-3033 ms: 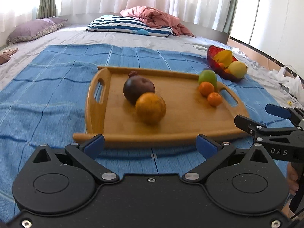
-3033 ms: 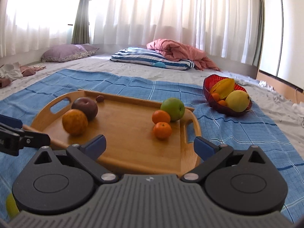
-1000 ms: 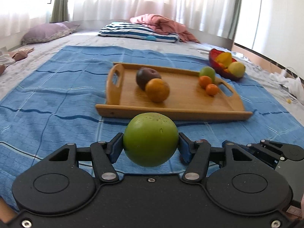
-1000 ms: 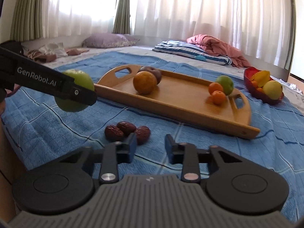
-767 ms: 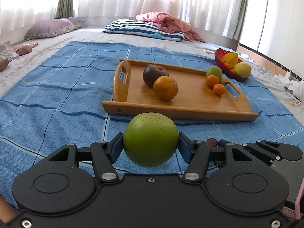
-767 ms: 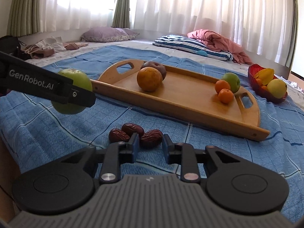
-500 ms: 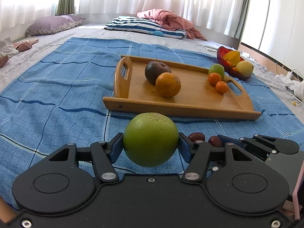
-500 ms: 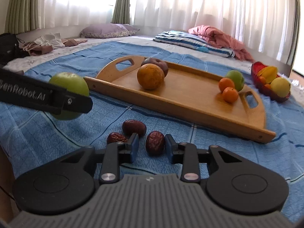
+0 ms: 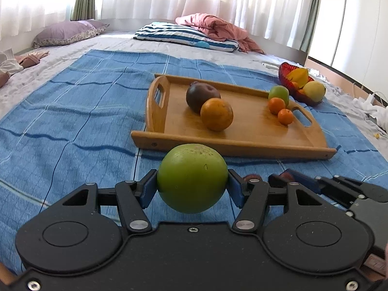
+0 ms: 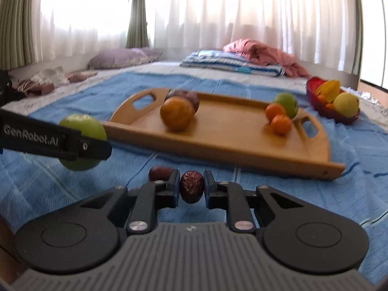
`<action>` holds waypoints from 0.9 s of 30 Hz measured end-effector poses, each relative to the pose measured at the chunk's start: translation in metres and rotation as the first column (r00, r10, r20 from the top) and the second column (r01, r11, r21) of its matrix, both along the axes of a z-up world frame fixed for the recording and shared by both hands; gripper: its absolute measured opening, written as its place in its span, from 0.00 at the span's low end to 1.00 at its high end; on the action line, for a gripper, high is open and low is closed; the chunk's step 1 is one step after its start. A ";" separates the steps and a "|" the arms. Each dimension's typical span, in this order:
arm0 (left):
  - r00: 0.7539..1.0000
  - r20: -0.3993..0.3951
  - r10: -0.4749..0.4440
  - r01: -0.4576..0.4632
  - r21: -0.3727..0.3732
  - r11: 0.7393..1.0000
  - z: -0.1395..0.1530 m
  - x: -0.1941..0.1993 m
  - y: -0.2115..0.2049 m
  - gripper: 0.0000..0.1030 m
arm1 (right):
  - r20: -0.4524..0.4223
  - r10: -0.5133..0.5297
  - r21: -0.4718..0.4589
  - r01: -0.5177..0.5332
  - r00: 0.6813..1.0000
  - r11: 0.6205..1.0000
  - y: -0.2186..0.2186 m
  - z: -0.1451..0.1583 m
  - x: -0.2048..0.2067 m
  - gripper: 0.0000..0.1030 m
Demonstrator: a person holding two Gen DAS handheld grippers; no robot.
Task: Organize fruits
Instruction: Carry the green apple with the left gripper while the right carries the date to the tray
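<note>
gripping a green apple (image 9: 192, 178) in our left gripper (image 9: 192, 189), our right gripper (image 10: 192, 188) clamps a date (image 10: 191, 186), tray (image 10: 242, 150) at twelve o'clock

Two green apples (image 9: 192, 178) — one tray (image 9: 245, 131)

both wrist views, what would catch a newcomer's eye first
A big green apple is clamped in the left gripper, close to the lens. The right gripper pinches a wrinkled date just above the blue blanket. Beyond sits a wooden tray of fruit.
</note>
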State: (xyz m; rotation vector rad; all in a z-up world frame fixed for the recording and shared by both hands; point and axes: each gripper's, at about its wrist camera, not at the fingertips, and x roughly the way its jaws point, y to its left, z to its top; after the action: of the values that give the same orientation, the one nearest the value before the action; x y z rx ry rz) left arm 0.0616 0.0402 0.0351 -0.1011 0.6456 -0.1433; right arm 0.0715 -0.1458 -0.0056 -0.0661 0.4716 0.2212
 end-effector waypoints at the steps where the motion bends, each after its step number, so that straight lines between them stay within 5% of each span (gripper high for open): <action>1: 1.000 0.004 -0.002 0.002 0.000 1.000 0.002 0.002 0.000 0.57 | 0.009 -0.005 0.003 0.005 1.000 1.000 -0.001 0.004 0.001 0.23; 18: 0.994 0.068 -0.080 0.082 -0.021 0.996 0.048 0.063 -0.026 0.57 | 0.048 -0.096 0.037 0.094 0.994 0.995 -0.044 0.055 0.050 0.23; 27: 0.993 0.023 -0.115 0.116 -0.046 0.992 0.073 0.139 -0.049 0.57 | -0.038 -0.086 0.111 0.089 0.996 0.990 -0.075 0.090 0.123 0.23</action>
State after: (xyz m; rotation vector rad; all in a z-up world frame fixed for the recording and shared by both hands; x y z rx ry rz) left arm 0.2002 -0.0088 0.1076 -0.1079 0.6282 -0.2712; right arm 0.1946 -0.2208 0.0842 0.0690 0.4935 0.1626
